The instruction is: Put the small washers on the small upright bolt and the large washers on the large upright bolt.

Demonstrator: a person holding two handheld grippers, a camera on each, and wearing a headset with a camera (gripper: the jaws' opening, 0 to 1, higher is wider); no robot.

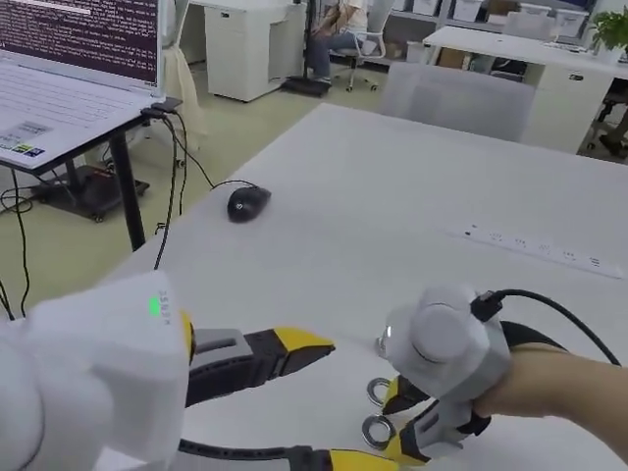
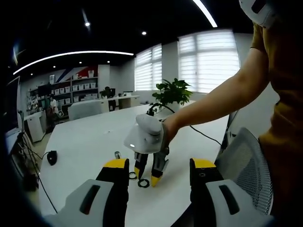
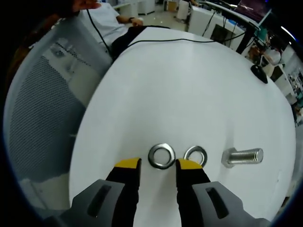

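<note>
Right tongs (image 3: 158,165) are down low over the white table (image 3: 189,71), yellow tips parted to a middling gap and gripping nothing. A silver metal ring washer (image 3: 161,155) lies flat right in front of that gap, just off the tips. A second silver ring washer (image 3: 196,154) lies just beside it, close to one tip. It sits between the first washer and the silver hex-head bolt (image 3: 242,156) further along the same line. In the left gripper view that bolt (image 2: 117,154) looks upright, though it is small there. Which washer is large and which small, I cannot tell.

Left tongs (image 2: 160,163) hang in the air, spread wide and empty, pointing across at the right tongs (image 2: 146,175) and the hand (image 2: 168,127) that carries them.

In the head view the right tongs' white housing hides part of the bolt.

Around the table: a black computer mouse (image 1: 247,202) well apart up the surface and a white power strip (image 1: 535,245) toward the far side. A black cable (image 1: 549,304) trails off the right gripper. An open laptop (image 1: 59,88) sits on its own stand beside the table, and a grey mesh chair (image 3: 42,109) stands at the table's edge.
</note>
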